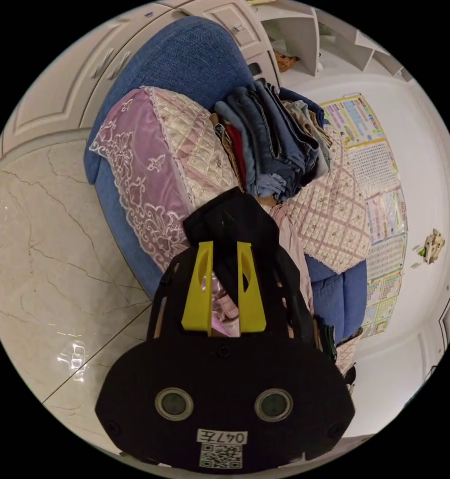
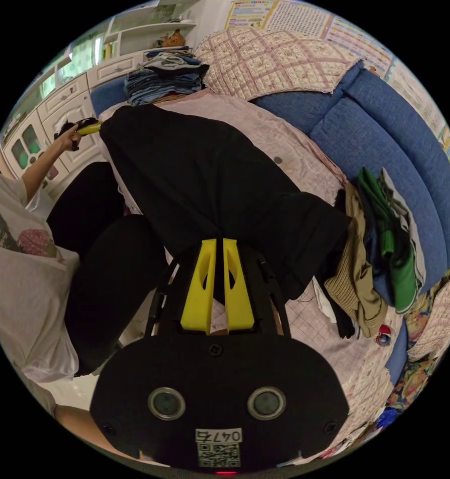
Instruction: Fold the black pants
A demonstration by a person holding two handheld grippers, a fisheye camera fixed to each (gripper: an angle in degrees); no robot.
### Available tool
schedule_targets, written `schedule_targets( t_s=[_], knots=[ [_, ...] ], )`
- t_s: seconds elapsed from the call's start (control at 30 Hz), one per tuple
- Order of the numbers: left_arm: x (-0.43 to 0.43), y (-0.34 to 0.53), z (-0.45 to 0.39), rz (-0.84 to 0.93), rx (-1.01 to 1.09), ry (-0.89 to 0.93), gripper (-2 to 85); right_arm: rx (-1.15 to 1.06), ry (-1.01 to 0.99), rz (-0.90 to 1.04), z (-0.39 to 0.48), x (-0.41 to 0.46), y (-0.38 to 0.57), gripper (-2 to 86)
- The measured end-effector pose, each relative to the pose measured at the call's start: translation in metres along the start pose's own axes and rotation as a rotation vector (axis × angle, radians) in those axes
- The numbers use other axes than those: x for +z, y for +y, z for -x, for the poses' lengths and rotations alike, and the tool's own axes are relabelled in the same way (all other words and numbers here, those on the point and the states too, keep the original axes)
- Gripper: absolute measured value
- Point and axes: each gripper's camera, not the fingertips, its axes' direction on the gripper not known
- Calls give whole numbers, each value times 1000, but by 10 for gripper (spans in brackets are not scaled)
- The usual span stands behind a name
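In the right gripper view the right gripper [image 2: 219, 244] hides the near edge of the black pants [image 2: 210, 174]; the left gripper [image 2: 87, 127], at their far end, is too small to tell its jaw state. The sofa [image 2: 384, 129] runs off the picture's edge. In the left gripper view the pants cover the jaw tips.

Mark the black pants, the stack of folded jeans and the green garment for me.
black pants [image 2: 200, 174]: right gripper view, middle of the spread cloth.
stack of folded jeans [image 1: 269, 144]: left gripper view, folded edges.
green garment [image 2: 397, 259]: right gripper view, its crumpled middle on the pile.
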Motion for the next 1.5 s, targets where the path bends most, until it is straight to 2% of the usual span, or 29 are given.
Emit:
schedule_targets(
  t_s=[0.07, 0.17, 0.23, 0.27, 0.3, 0.37, 0.47, 0.57, 0.63, 0.77, 0.83, 0.87, 0.93, 1.0, 1.2, 1.37, 1.5],
  knots=[
    [-20, 0, -10, -53, 5, 95, 6, -10, 4, 6, 7, 0, 1, 3],
    [-67, 5, -49, -194, 179, 271, -6, -3, 6, 7, 15, -2, 4, 0],
    [-94, 15, -73, -247, 293, 163, -8, 3, -12, 4, 19, -3, 6, 0],
    [-97, 20, -76, -222, 279, 24, -9, 6, -23, 3, 23, -2, 7, -1],
    [-89, 22, -61, -136, 176, -43, -9, 4, -34, 1, 27, -1, 8, -1],
    [-78, 32, -28, -33, -23, -23, -9, -2, -24, 17, 34, 2, 7, -1],
    [-96, 47, -36, -67, -32, 5, -9, -8, -8, 33, 44, 3, 5, -3],
    [-111, 35, -97, -99, 80, -9, -9, -10, -3, 31, 52, -1, 4, -3],
    [-107, 9, -149, -89, 162, 80, -9, 8, 8, 11, 55, -5, 2, -3],
    [-94, -49, -320, 34, 537, 299, -9, 73, 66, -41, 62, -18, -4, -4],
    [-113, -48, -368, 35, 612, 234, -9, 67, 78, -42, 68, -23, -4, -4],
    [-126, -41, -379, 9, 625, 132, -9, 56, 84, -40, 72, -27, -4, -4],
    [-138, -29, -364, -4, 601, -29, -9, 43, 86, -44, 78, -32, -1, -4],
    [-138, -16, -313, 88, 519, -133, -9, 47, 63, -80, 79, -38, 2, -4],
    [-126, 19, -183, 283, 235, -187, -9, -4, 15, -24, 85, -25, -8, -4],
    [-143, 16, -172, 260, 159, -94, -9, -44, 19, 25, 92, -19, -24, -5],
    [-157, -4, -212, 232, 253, -56, -9, -55, 9, 31, 94, -21, -35, -5]
  ],
)
